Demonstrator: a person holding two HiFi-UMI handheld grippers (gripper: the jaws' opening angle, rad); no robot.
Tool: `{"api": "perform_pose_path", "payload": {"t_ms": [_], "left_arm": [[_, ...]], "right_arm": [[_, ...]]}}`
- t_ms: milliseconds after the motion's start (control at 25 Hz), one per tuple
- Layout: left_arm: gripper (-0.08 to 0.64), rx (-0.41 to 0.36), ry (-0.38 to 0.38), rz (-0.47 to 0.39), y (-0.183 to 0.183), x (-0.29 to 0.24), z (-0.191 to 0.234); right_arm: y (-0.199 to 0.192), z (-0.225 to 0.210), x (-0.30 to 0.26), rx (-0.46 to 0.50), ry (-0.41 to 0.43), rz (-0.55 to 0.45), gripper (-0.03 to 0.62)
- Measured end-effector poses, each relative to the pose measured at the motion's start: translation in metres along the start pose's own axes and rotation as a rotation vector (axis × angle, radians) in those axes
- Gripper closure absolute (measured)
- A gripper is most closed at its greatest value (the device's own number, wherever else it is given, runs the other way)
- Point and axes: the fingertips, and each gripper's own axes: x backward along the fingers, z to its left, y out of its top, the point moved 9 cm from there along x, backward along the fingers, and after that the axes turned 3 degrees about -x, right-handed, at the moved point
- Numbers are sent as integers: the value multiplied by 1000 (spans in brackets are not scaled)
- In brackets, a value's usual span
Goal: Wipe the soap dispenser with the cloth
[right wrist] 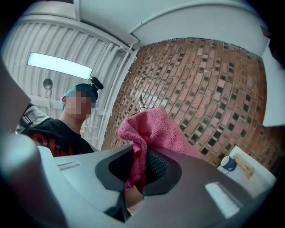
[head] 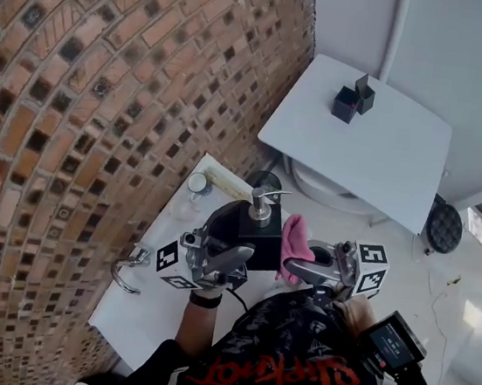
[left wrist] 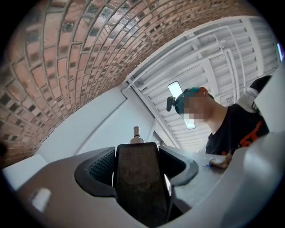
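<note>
Head view: left tongs (head: 230,262) grip soap dispenser (head: 259,227); right tongs (head: 298,270) pinch cloth (head: 294,242).

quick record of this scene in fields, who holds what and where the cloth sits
left gripper: shut on the black soap dispenser
right gripper: shut on the pink cloth
cloth position: right beside the soap dispenser, contact unclear
pump: on top of the soap dispenser
surface: white counter against a brick wall
also there: small blue-capped bottle on the counter

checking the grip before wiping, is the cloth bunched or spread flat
Bunched: the cloth sticks up crumpled, pinched in the right tongs.
</note>
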Motion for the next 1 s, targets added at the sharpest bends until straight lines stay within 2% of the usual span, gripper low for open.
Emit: {"api": "perform_pose_path", "payload": {"t_ms": [120,280,400,520,640,720,880,1000], "left_arm": [[252,13,-42,8,0,-2,0],[252,62,-155,80,-12,-4,-11],[253,84,-167,110,-21,-4,-15],[252,136,-143,3,-19,1,-10],[252,174,-112,-119,-9,14,-1],[252,177,-115,-150,-2,20,3],[252,207,-183,-187,4,24,2],[252,218,-232,-179,4,23,-3]], "right_arm": [[1,2,1,49,5,28,554],[29,16,-4,102,69,-54,554],[50,26,-10,147,79,-98,554],[45,24,-13,148,74,-58,554],[15,16,-14,135,30,77,554],[-1,9,-9,116,9,133,554],[-4,-10,21,60,-11,39,554],[-2,-13,27,61,-4,35,554]]}}
